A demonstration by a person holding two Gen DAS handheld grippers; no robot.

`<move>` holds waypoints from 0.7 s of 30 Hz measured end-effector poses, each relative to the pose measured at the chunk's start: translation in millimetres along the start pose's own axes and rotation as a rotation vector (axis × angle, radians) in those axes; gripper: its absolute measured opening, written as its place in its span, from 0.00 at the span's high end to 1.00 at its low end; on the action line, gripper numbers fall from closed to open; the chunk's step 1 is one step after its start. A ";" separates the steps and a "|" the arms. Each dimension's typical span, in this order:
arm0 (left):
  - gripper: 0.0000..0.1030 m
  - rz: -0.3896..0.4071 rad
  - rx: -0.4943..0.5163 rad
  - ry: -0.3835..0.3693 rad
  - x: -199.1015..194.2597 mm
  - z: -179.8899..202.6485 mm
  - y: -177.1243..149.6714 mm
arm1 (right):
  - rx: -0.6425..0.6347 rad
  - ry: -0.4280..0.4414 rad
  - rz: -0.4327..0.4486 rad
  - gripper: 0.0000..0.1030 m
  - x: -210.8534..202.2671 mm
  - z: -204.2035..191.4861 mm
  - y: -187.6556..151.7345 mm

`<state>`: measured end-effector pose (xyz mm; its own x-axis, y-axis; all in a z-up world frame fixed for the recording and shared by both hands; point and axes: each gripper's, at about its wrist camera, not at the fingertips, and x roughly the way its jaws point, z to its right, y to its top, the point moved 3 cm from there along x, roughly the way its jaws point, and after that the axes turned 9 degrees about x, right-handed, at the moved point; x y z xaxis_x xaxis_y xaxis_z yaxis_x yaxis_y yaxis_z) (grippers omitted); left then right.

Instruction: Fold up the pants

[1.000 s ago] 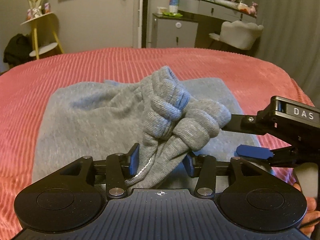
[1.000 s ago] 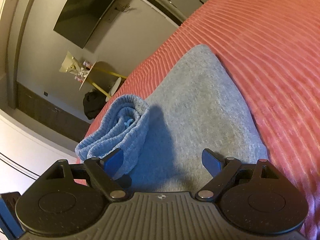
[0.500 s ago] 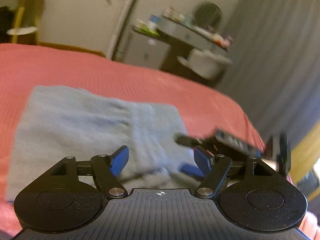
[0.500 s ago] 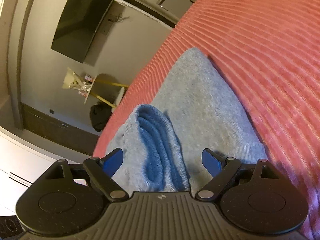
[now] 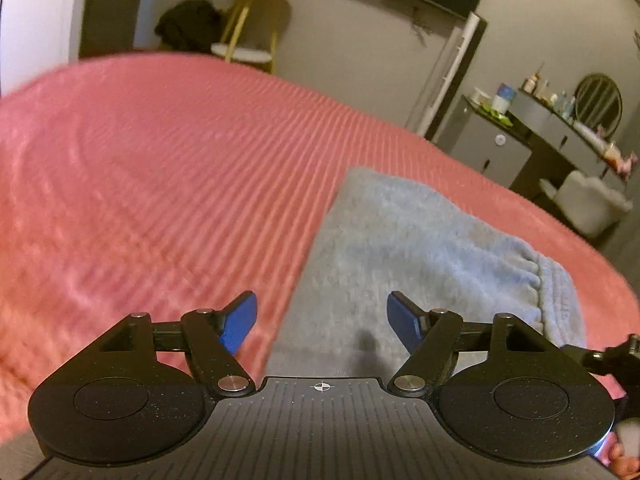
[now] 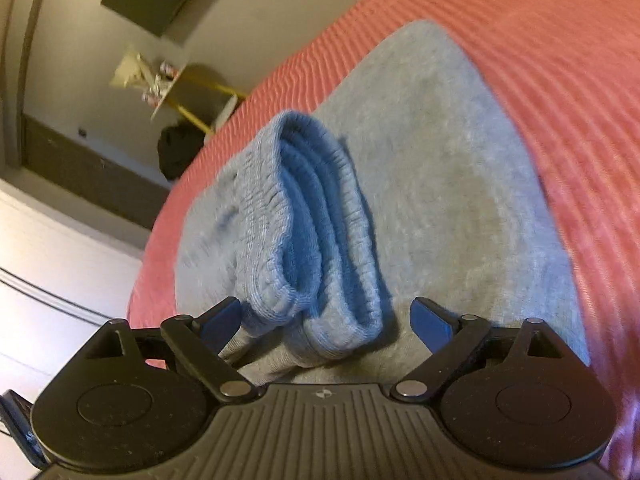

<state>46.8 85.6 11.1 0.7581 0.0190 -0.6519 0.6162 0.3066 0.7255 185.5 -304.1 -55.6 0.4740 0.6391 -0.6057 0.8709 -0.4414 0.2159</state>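
1. Left wrist view. The left gripper (image 5: 320,322) has its fingers apart and nothing between the pads. The grey pants (image 5: 420,256), folded flat on the red bedspread (image 5: 160,184), lie ahead of the fingers and to their right. The near left edge passes between the fingers, and the cuffed end (image 5: 560,300) sits beyond the right finger.
2. Right wrist view. The right gripper (image 6: 326,322) is opening. The bunched cuffs (image 6: 304,232) lie between the fingers, close to the left pad (image 6: 222,318), and are not clamped. The long axis runs away from the fingers. The right gripper looks nearer.
3. Writing. None is legible in either view.
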 end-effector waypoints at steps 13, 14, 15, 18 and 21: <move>0.25 0.078 -0.202 -0.073 -0.2 -30.2 -0.5 | 0.157 0.127 -0.126 0.23 46.3 -9.7 17.3; 0.25 0.080 -0.206 -0.072 -0.2 -31.0 -0.9 | 0.138 0.107 -0.116 0.34 47.7 -15.2 17.3; 0.25 0.083 -0.210 -0.073 -0.3 -31.9 -1.5 | 0.107 0.072 -0.094 0.48 48.0 -22.9 16.8; 0.25 0.097 -0.221 -0.076 -1.6 -29.9 -2.8 | -0.021 0.006 0.000 0.56 39.0 -55.3 13.4; 0.26 0.093 -0.220 -0.104 -3.9 -25.9 -3.0 | -0.108 0.064 0.082 0.59 20.5 -91.2 11.7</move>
<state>36.4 109.2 5.7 0.8342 -0.0381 -0.5501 0.4902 0.5081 0.7082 217.2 -238.7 4.4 0.5486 0.6437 -0.5336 0.8361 -0.4256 0.3462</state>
